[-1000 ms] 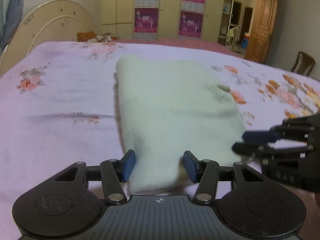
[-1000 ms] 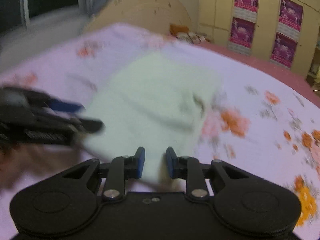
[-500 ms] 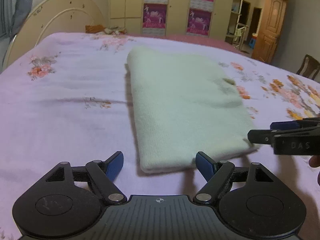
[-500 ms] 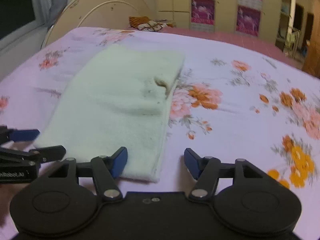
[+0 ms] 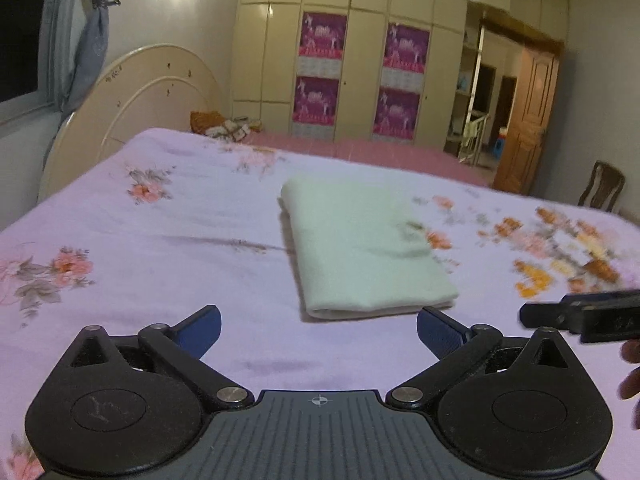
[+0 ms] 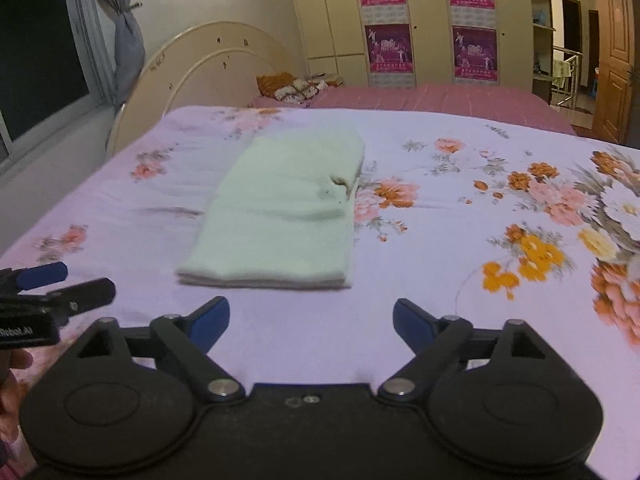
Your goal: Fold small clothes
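Note:
A pale green garment (image 5: pixel 360 248) lies folded into a flat rectangle on the bed, also in the right wrist view (image 6: pixel 284 212). My left gripper (image 5: pixel 319 330) is open and empty, held above the sheet just short of the garment's near edge. My right gripper (image 6: pixel 311 320) is open and empty, also just short of that edge. The right gripper's fingers (image 5: pixel 576 314) show at the right edge of the left wrist view. The left gripper's fingers (image 6: pixel 52 284) show at the left edge of the right wrist view.
The bed has a lilac floral sheet (image 6: pixel 480 240) and a cream headboard (image 5: pixel 132 108) at the far left. A wardrobe with purple posters (image 5: pixel 360 80) stands behind. A wooden door (image 5: pixel 524 120) and a chair (image 5: pixel 604 188) are at the right.
Both grippers opened wide, let go of the garment and pulled back and up from it. The garment now lies folded and further away in both views.

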`<state>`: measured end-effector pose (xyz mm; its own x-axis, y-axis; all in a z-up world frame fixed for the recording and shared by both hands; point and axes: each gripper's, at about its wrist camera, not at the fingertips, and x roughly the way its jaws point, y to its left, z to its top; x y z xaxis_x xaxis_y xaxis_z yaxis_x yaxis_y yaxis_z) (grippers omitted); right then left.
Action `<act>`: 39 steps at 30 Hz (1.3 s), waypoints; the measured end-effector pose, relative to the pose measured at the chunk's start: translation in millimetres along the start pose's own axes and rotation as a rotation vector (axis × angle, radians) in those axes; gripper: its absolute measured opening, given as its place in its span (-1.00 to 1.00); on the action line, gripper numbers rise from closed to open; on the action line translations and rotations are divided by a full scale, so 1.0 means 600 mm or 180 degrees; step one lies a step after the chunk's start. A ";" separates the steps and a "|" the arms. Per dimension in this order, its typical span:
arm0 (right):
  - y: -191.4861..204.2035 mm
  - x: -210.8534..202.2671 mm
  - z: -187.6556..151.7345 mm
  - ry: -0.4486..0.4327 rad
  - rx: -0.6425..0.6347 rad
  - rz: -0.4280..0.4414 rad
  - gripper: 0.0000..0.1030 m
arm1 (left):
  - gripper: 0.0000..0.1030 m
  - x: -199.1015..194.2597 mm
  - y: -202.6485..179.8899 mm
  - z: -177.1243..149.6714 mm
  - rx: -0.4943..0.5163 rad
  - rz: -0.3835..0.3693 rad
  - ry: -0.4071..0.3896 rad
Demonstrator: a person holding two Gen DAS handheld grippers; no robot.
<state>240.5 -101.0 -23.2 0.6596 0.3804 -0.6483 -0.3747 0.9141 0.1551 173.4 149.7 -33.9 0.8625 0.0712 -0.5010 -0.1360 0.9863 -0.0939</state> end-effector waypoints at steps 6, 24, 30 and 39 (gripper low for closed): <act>0.039 -0.090 -0.020 -0.0188 0.0058 0.0032 0.82 | 1.00 -0.095 -0.022 -0.003 0.0075 -0.0074 -0.0148; 0.085 -0.287 -0.081 -0.0707 0.0061 -0.0300 0.83 | 1.00 -0.278 -0.078 -0.038 0.0148 -0.0229 -0.0356; 0.085 -0.295 -0.088 -0.0738 0.0069 -0.0344 0.83 | 1.00 -0.288 -0.081 -0.039 0.0106 -0.0235 -0.0375; 0.084 -0.295 -0.094 -0.0760 0.0061 -0.0371 0.83 | 1.00 -0.280 -0.086 -0.030 0.0144 -0.0246 -0.0381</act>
<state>68.5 -130.3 57.4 0.8335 0.2926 -0.4687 -0.2762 0.9553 0.1052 26.5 84.3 39.5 0.9219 0.0094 -0.3873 -0.0470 0.9950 -0.0879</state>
